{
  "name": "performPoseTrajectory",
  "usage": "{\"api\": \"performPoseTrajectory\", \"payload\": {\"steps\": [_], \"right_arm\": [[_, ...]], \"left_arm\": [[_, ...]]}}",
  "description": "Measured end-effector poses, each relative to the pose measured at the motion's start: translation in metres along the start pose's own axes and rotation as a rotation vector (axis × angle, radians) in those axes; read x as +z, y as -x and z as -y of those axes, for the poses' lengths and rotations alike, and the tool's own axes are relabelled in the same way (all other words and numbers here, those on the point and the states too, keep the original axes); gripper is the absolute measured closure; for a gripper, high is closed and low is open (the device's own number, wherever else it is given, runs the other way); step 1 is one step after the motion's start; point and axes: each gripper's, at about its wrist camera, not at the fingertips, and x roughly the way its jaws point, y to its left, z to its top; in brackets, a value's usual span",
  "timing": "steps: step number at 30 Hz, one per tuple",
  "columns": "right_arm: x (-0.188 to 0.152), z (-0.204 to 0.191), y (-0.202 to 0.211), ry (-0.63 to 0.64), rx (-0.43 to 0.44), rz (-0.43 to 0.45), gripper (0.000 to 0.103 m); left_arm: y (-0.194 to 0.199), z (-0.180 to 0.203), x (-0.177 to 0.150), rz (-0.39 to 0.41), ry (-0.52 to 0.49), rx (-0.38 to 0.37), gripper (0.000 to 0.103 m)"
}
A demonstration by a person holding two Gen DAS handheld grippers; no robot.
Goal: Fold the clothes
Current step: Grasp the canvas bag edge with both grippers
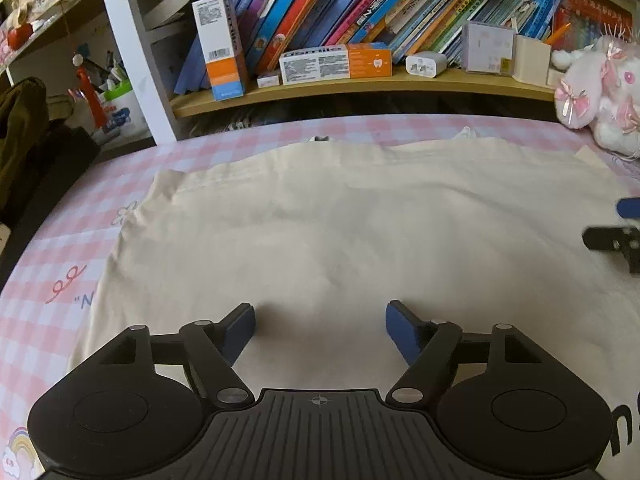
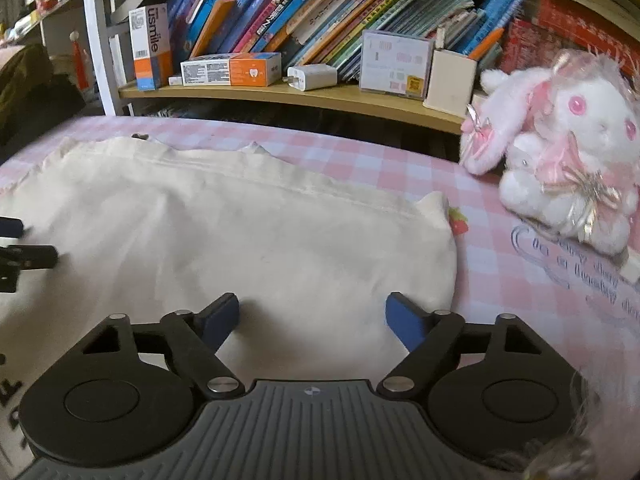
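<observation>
A cream garment (image 1: 340, 220) lies spread flat on the pink checked bed sheet (image 1: 80, 216). In the left wrist view my left gripper (image 1: 320, 320) stands open just above the cloth's near part, with nothing between its blue pads. The right wrist view shows the same cream garment (image 2: 224, 232), its folded right edge near a strawberry print. My right gripper (image 2: 312, 316) is open over that near right part, jaws empty. Each gripper's fingers show at the other view's edge: the right one (image 1: 624, 228), the left one (image 2: 20, 248).
A pink and white plush rabbit (image 2: 560, 164) sits on the bed at the right, close to the garment's edge. A wooden shelf (image 1: 360, 84) with books, boxes and a charger runs along the bed's far side. Dark clothing (image 1: 24, 128) hangs at the left.
</observation>
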Motion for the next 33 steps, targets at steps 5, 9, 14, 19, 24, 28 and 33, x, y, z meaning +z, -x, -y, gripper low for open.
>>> {"api": "performPoseTrajectory", "payload": {"steps": [5,9,14,19,24,28,33], "right_arm": [[0.016,0.011,-0.007,-0.045,0.012,-0.010,0.039],[0.020,0.018,-0.003,-0.086,-0.025,-0.009,0.039],[0.014,0.029,0.002,-0.119,-0.093,-0.040,0.046],[0.005,0.047,0.026,-0.208,-0.171,-0.050,0.046],[-0.014,0.048,0.065,-0.348,-0.129,-0.078,0.045],[-0.034,0.038,0.098,-0.458,-0.097,-0.113,0.046],[-0.061,0.022,0.124,-0.502,-0.125,-0.151,0.047]], "left_arm": [[0.002,-0.007,-0.004,-0.003,0.013,-0.003,0.025],[0.003,-0.018,-0.007,-0.010,0.034,0.016,0.025],[0.009,-0.049,-0.011,-0.006,0.054,0.053,0.021],[0.027,-0.099,-0.021,-0.007,0.129,0.148,0.022],[0.051,-0.155,-0.050,-0.046,0.292,0.079,0.022],[0.059,-0.189,-0.074,-0.094,0.400,-0.005,0.027],[0.052,-0.208,-0.086,-0.135,0.438,-0.064,0.027]]}}
